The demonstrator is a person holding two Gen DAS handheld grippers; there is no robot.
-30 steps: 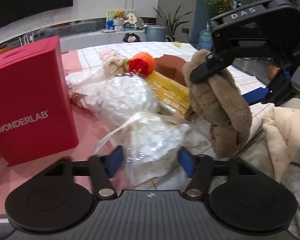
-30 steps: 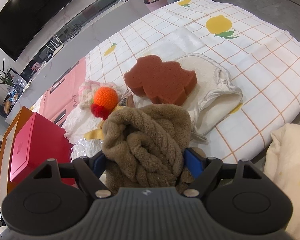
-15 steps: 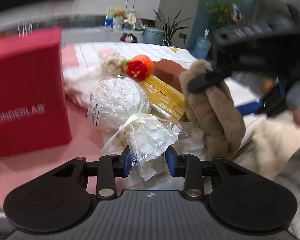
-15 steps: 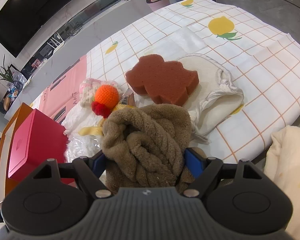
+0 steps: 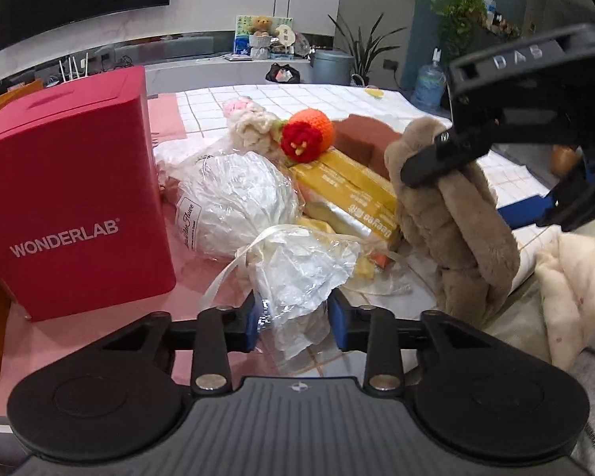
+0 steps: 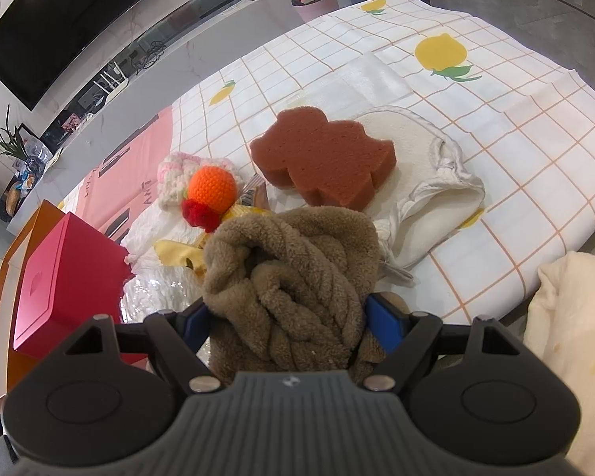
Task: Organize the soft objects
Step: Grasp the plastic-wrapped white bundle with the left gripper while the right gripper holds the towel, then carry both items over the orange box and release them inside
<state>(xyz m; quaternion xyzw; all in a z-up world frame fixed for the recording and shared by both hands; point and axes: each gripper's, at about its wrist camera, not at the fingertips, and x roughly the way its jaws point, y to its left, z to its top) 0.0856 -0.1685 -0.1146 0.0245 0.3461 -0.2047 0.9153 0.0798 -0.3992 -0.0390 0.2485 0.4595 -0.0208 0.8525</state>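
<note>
The left gripper [image 5: 295, 323] has its fingers pressed together on the loose tail of a crinkly clear bag [image 5: 297, 273] with something white inside, lying near the front of the bench [image 5: 111, 329]. The bag looks light and slippery, so I think the best place to hold it is by the tied neck with the ribbon, not the thin loose end that could slide out or tear. The right gripper [image 6: 287, 315] has its fingers clamped on a fluffy brown twisted towel [image 6: 293, 281], held up just above the near edge of the bench. The towel looks soft and floppy, and part of it hangs down, so a hold around its thick middle seems safest. Farther back lie a brown sponge [image 6: 323, 156] and an orange knitted toy [image 6: 212, 186]. A red box [image 5: 71, 194] stands on the left.
</note>
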